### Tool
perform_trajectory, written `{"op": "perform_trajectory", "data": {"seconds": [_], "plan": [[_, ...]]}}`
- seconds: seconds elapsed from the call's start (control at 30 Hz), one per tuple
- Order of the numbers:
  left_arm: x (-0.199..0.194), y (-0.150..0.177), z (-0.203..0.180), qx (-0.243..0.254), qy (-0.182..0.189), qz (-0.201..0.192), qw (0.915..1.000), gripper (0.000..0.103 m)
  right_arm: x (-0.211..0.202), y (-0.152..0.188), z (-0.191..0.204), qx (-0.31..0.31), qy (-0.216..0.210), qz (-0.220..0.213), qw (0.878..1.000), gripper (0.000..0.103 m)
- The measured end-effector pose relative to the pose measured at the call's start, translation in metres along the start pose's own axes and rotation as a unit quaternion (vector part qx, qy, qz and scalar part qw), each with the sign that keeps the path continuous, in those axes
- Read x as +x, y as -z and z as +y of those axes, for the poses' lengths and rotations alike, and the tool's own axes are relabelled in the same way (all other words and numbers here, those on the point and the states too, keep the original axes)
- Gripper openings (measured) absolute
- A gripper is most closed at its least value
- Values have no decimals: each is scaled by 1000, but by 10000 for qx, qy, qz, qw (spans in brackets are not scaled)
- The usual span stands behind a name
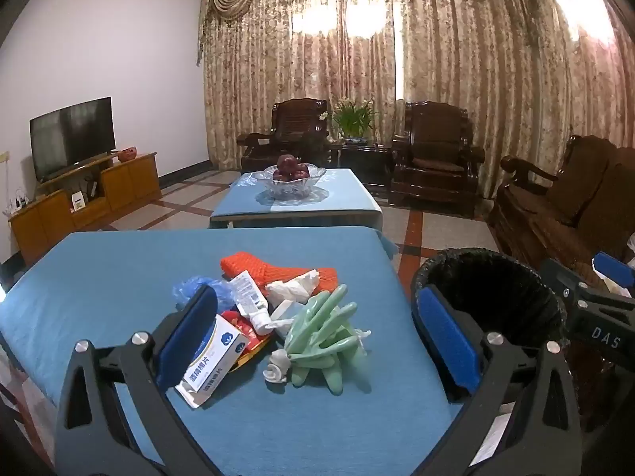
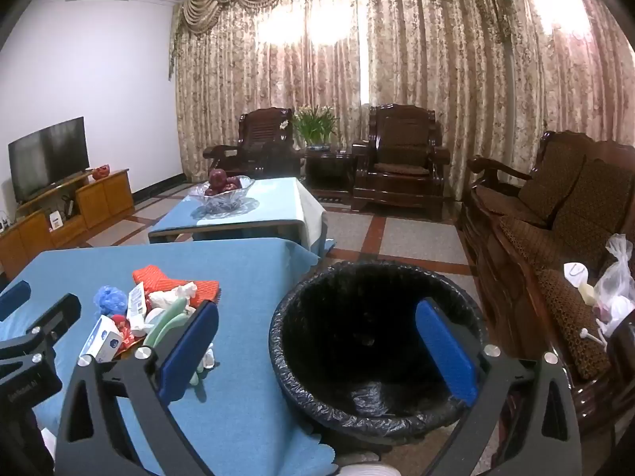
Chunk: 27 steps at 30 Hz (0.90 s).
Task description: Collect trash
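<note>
A heap of trash lies on the blue table (image 1: 99, 277): a white box (image 1: 214, 361), a white tube (image 1: 252, 301), orange netting (image 1: 278, 269), a crumpled blue bag (image 1: 190, 287), white tissue (image 1: 293, 287) and a bundle of pale green plastic cutlery (image 1: 325, 337). My left gripper (image 1: 317, 337) hovers over the heap, open, its left pad beside the box and nothing gripped. A bin with a black liner (image 2: 377, 337) stands off the table's right edge. My right gripper (image 2: 317, 349) is open above the bin's mouth, empty. The heap (image 2: 151, 309) shows to its left.
A second blue-topped table with a glass bowl of red fruit (image 1: 291, 176) stands beyond. Dark wooden armchairs (image 1: 432, 150) and a sofa (image 2: 555, 218) line the far and right sides. A TV (image 1: 71, 135) on a wooden cabinet sits left. Plastic bags (image 2: 615, 289) lie on the sofa.
</note>
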<state>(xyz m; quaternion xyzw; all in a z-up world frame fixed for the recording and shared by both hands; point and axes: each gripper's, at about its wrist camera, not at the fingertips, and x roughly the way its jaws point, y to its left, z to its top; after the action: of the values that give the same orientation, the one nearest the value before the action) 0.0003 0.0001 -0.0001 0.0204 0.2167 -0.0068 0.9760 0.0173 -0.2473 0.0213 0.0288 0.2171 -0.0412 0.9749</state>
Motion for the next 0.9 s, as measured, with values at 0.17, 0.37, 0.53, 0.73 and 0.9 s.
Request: {"op": "perform_trajectory", "data": {"seconds": [0.17,0.37,0.53,0.73,0.9], "plan": [[0,0,1,-34,33,6,10000,98,0,0,0,8,-6,20,10000,97],[0,0,1,-79,-7,-1,10000,98,0,0,0,6,-10,28,10000,97],[0,0,1,-73,0,-2,10000,98,0,0,1,6,-14,34,10000,97],[0,0,1,-78,-4,4,10000,98,0,0,1,11,-14,33,10000,97],[1,0,1,-84,-9,-5,10000,98,0,0,1,14,-20,35,10000,97]]}}
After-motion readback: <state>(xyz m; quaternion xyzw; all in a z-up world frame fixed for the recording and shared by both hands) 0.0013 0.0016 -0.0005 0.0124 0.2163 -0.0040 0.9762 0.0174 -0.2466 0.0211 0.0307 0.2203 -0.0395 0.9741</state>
